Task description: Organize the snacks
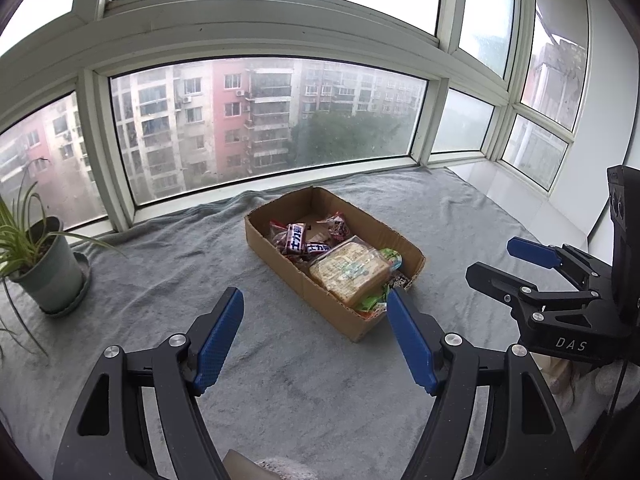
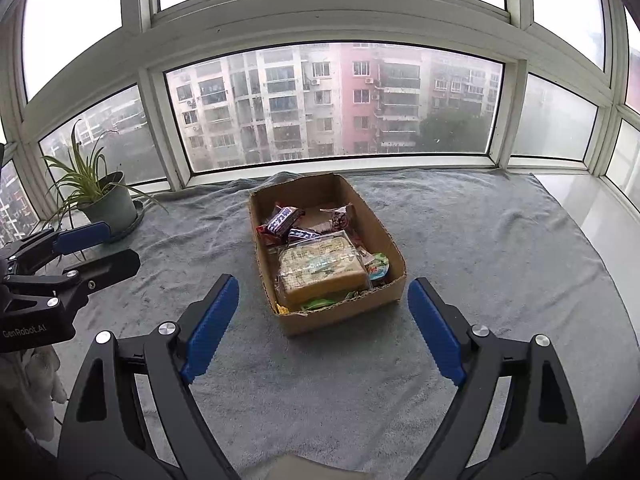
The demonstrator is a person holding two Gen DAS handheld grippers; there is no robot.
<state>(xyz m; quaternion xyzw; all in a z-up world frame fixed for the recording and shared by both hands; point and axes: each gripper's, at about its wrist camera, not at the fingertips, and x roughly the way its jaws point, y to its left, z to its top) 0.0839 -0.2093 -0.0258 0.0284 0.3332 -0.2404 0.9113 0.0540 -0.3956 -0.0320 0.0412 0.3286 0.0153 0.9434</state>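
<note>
An open cardboard box (image 1: 280, 268) (image 2: 384, 240) sits on a grey towel in the middle of the window ledge. Inside lie a large wrapped bread pack (image 1: 348, 272) (image 2: 320, 268), chocolate bars (image 1: 296, 236) (image 2: 286, 218), a small dark-red packet (image 1: 338, 226) (image 2: 340, 216) and green packets (image 1: 370, 302) (image 2: 378, 266). My left gripper (image 1: 314, 320) is open and empty, just short of the box's near left side. My right gripper (image 2: 324, 308) is open and empty, straddling the box's near end; it also shows in the left wrist view (image 1: 508, 264).
A potted spider plant (image 1: 44, 264) (image 2: 104, 196) stands at the left by the window. The grey towel (image 1: 280, 380) (image 2: 480, 248) covers the ledge. A bare white sill (image 2: 592, 208) lies at the far right. Window frames close the back.
</note>
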